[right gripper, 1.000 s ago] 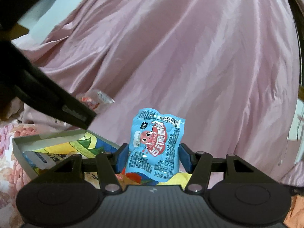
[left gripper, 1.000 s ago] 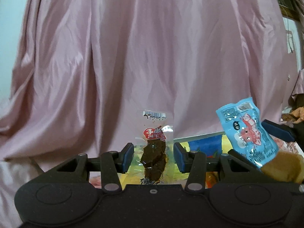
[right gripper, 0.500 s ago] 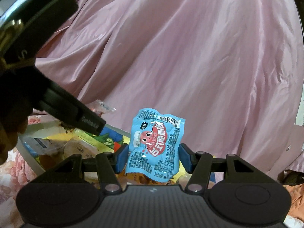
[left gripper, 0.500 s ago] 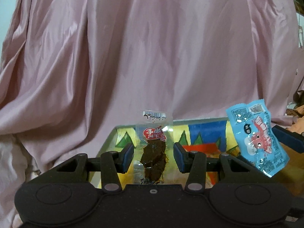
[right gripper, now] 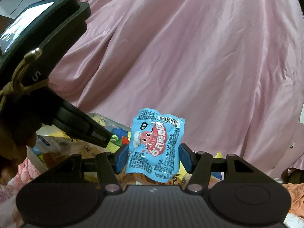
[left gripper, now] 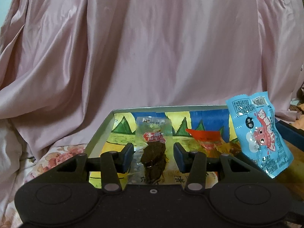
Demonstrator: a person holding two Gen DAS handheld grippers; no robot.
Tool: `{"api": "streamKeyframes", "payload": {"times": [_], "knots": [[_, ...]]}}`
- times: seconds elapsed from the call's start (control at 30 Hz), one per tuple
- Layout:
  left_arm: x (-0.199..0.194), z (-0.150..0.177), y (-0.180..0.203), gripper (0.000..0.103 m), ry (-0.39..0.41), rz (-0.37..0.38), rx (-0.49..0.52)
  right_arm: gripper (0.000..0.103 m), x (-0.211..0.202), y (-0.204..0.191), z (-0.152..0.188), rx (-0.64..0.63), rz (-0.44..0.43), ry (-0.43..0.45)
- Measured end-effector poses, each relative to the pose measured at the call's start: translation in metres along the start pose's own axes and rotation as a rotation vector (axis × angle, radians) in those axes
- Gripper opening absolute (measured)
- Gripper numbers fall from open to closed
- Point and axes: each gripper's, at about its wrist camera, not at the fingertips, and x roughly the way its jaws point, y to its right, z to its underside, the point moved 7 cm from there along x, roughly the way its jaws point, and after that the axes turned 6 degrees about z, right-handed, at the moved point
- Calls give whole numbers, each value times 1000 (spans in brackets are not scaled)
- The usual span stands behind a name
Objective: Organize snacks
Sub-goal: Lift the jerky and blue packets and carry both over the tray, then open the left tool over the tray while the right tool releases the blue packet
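Note:
My left gripper [left gripper: 153, 157] is shut on a clear packet of dark brown snack [left gripper: 153, 152] with a red label, held upright over a box [left gripper: 100, 133] with a grey rim and a colourful printed inside. My right gripper [right gripper: 153, 157] is shut on a light blue snack packet [right gripper: 154, 148] with a red cartoon figure. That blue packet [left gripper: 258, 138] also shows in the left wrist view, at the right above the box. A red packet [left gripper: 205, 136] and orange-brown snacks lie in the box. The box rim [right gripper: 115, 122] shows behind the blue packet.
Pink satin cloth [left gripper: 152, 47] hangs behind the box and fills the background. Floral bedding [left gripper: 62, 152] lies left of the box. The left gripper's black body [right gripper: 47, 38] and the hand holding it [right gripper: 11, 148] fill the upper left of the right wrist view.
Both grippers have moved forward over the box, which now shows far more of its inside. Each still holds its packet. The left gripper's body looms larger in the right wrist view.

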Motion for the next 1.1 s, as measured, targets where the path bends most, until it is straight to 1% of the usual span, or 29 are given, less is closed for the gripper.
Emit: {"api": "streamKeyframes", "payload": {"times": [0.67,0.83,0.87,1.0,1.07,1.1], "knots": [[4,6,-2,48,-34,6,-29,63,2,-2,-3,-29,-1,-12],[5,6,-5,50,-38,8,-67,65,4,-4,-3,-47,5,-17],[5,7,-6,51,-39,7,-78,66,4,-5,-3,-51,5,-16],[4,9,-11,62,-36,4,-111,68,5,-6,-3,-54,7,-15],[2,8,-12,69,-30,0,-121,71,6,-7,-2,-57,7,-15],[0,8,-14,75,-26,-4,-126,74,6,-8,-2,-57,8,-14]]}}
